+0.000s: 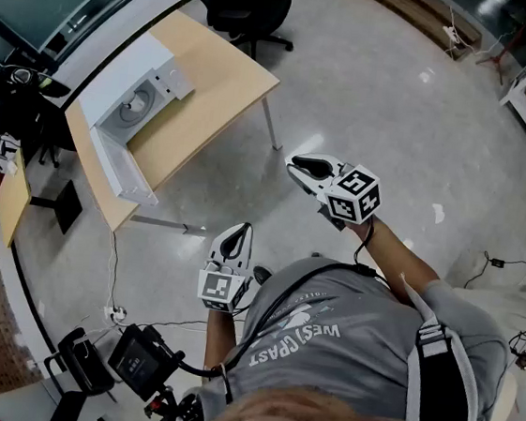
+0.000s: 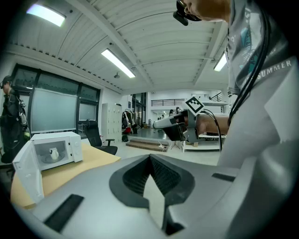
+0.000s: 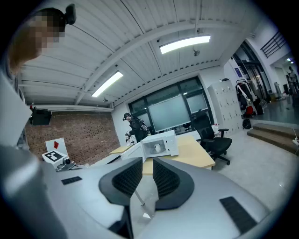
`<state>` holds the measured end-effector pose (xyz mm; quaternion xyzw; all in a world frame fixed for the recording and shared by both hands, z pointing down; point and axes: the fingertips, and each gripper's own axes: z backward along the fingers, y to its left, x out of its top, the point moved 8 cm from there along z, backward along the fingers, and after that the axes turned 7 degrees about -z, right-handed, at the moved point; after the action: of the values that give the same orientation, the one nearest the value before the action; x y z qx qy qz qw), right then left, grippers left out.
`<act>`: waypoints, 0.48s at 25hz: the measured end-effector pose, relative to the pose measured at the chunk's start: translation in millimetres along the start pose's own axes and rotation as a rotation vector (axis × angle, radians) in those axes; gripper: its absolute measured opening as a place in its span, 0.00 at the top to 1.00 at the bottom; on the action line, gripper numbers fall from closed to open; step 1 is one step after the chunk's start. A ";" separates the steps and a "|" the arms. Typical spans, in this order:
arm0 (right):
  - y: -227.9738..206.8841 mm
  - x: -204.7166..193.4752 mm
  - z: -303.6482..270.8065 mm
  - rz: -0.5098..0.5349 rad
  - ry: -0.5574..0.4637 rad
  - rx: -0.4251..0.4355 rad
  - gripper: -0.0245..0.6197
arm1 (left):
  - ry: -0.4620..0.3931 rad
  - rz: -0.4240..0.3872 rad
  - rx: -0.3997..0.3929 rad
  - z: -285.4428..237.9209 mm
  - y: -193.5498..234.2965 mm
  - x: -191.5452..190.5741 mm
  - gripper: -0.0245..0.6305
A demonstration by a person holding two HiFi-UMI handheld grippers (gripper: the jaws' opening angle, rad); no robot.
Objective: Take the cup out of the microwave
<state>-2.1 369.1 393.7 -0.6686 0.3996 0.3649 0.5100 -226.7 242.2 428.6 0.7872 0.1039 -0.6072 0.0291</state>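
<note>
Pale, glossy floor (image 1: 397, 107) spreads all round me, and a light wooden counter (image 1: 212, 76) stands well ahead of both claws. On it sits a white microwave (image 2: 56, 149) with its door (image 2: 27, 172) swung wide open. The cup (image 2: 54, 153), small and white, stands upright inside the cavity. From my left claw (image 2: 150, 158) the microwave lies far ahead and off to the left. From my right claw (image 3: 145, 161) it lies almost straight ahead, just above the jaw tips. My left claw is closed, its ribbed pads meeting at the tips with nothing pinched between them. My right claw is parted by a narrow slit and holds nothing either; only the counter shows through the gap. Both are raised in front of my chest, the right one farther forward. A black office chair (image 1: 248, 10) stands by the counter's right end, and a person (image 3: 133, 127) stands behind the counter near a brick wall (image 3: 70, 135).
</note>
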 end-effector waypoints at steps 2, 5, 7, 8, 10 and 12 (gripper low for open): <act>-0.8 -3.2 -0.9 -0.013 0.001 -0.002 0.85 | 0.003 0.003 -0.005 0.3 -2.8 -2.4 0.90; -2.2 -7.6 -2.2 -0.039 0.012 -0.008 0.85 | 0.011 0.012 -0.016 1.4 -8.7 -5.7 0.90; -2.6 -10.0 -2.9 -0.053 0.023 -0.012 0.85 | 0.015 0.019 -0.026 3.0 -14.7 -6.8 0.90; -2.7 -10.3 -3.6 -0.057 0.026 -0.012 0.85 | 0.016 0.020 -0.030 3.3 -17.3 -7.0 0.90; -2.8 -10.2 -6.1 -0.061 0.029 -0.008 0.85 | 0.017 0.018 -0.036 2.6 -20.8 -7.3 0.90; -2.9 -12.0 -8.8 -0.064 0.037 -0.005 0.85 | 0.018 0.017 -0.042 1.3 -23.6 -7.5 0.90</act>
<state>-3.7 363.0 407.5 -0.6889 0.3864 0.3370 0.5124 -234.4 264.1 437.4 0.7928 0.1099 -0.5975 0.0498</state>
